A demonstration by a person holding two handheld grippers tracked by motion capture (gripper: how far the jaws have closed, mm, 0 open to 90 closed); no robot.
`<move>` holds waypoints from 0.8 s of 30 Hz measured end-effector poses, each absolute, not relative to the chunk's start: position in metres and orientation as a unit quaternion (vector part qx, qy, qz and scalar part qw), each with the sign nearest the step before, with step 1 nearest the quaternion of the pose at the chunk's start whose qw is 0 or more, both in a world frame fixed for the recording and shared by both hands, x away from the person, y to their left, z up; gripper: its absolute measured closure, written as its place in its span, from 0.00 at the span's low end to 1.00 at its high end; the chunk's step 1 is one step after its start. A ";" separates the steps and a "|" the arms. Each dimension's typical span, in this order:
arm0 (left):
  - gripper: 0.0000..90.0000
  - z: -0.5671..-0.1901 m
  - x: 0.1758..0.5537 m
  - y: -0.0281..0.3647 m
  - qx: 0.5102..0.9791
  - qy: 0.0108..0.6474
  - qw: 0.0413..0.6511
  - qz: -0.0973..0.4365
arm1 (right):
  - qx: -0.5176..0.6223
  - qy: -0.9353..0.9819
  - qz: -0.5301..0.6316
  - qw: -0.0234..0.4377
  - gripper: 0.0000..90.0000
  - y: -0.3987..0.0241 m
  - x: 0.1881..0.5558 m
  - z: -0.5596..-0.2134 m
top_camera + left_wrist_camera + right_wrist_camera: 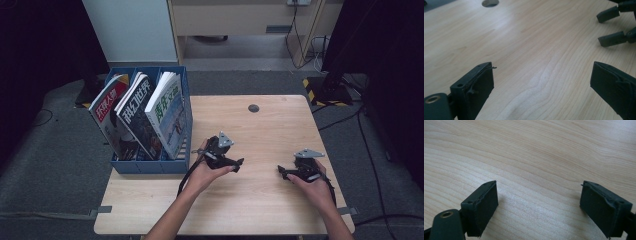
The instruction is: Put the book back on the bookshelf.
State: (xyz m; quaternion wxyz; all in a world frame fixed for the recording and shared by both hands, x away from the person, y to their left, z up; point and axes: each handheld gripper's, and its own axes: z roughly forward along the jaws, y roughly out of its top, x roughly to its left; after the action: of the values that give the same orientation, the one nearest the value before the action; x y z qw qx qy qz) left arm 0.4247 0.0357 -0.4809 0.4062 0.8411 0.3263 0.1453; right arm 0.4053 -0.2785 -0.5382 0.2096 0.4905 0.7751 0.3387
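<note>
Both tools sit released on the bare wooden surface (260, 190), apparently at rest. The left tool (239, 165) lies nearest the blue magazine rack (150, 165) at nine o'clock; the right tool (281, 171) faces it

Black tongs (239, 165), pale wood-grain table (260, 200), seemingly blue rack (150, 167).

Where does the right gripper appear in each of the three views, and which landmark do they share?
High view: right gripper at lower right, fingers pointing left.
Left gripper view: right gripper in the top right corner, fingers apart.
Right gripper view: right gripper, its own fingers rising from the bottom, open.
Shared landmark: the pale wooden table.
</note>
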 end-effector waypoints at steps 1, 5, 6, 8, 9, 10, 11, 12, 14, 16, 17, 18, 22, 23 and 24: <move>0.05 -0.481 0.425 0.036 0.841 0.326 0.406 0.145 | 0.491 0.775 0.339 0.210 0.17 -0.278 0.405 -0.538; 0.05 -0.499 0.427 0.028 0.852 0.326 0.387 0.134 | 0.491 0.775 0.339 0.210 0.17 -0.278 0.405 -0.538; 0.05 -0.502 0.427 0.027 0.853 0.327 0.384 0.131 | 0.491 0.775 0.339 0.210 0.17 -0.278 0.405 -0.538; 0.05 -0.505 0.428 0.026 0.855 0.328 0.380 0.131 | 0.491 0.775 0.339 0.209 0.17 -0.278 0.405 -0.538; 0.05 -0.509 0.428 0.024 0.856 0.331 0.373 0.131 | 0.491 0.775 0.339 0.209 0.17 -0.278 0.405 -0.538; 0.05 -0.510 0.429 0.024 0.856 0.333 0.374 0.132 | 0.491 0.775 0.339 0.208 0.17 -0.278 0.405 -0.538; 0.05 -0.510 0.429 0.024 0.856 0.333 0.374 0.132 | 0.491 0.775 0.339 0.208 0.17 -0.278 0.405 -0.538; 0.05 -0.513 0.431 0.023 0.856 0.337 0.370 0.132 | 0.491 0.775 0.339 0.208 0.16 -0.278 0.405 -0.538; 0.05 -0.516 0.433 0.023 0.857 0.340 0.363 0.135 | 0.491 0.775 0.339 0.208 0.16 -0.278 0.405 -0.538; 0.05 -0.520 0.435 0.023 0.860 0.342 0.353 0.138 | 0.491 0.775 0.339 0.208 0.16 -0.278 0.405 -0.538; 0.05 -0.520 0.435 0.023 0.860 0.342 0.353 0.138 | 0.491 0.775 0.339 0.208 0.16 -0.278 0.405 -0.538; 0.05 -0.524 0.437 0.023 0.861 0.345 0.345 0.141 | 0.491 0.775 0.339 0.208 0.16 -0.278 0.405 -0.538; 0.05 -0.528 0.439 0.023 0.858 0.353 0.345 0.142 | 0.491 0.775 0.339 0.208 0.16 -0.278 0.405 -0.538; 0.05 -0.529 0.439 0.023 0.858 0.353 0.344 0.142 | 0.491 0.775 0.339 0.208 0.16 -0.278 0.405 -0.538; 0.05 -0.530 0.439 0.023 0.859 0.353 0.344 0.142 | 0.491 0.775 0.339 0.208 0.16 -0.278 0.405 -0.538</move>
State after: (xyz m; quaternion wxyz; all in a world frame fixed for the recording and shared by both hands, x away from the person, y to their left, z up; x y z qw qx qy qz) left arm 0.4392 0.0226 -0.5297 0.3438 0.8586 0.3527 0.1419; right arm 0.4053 -0.2782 -0.5383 0.2082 0.4911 0.7750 0.3389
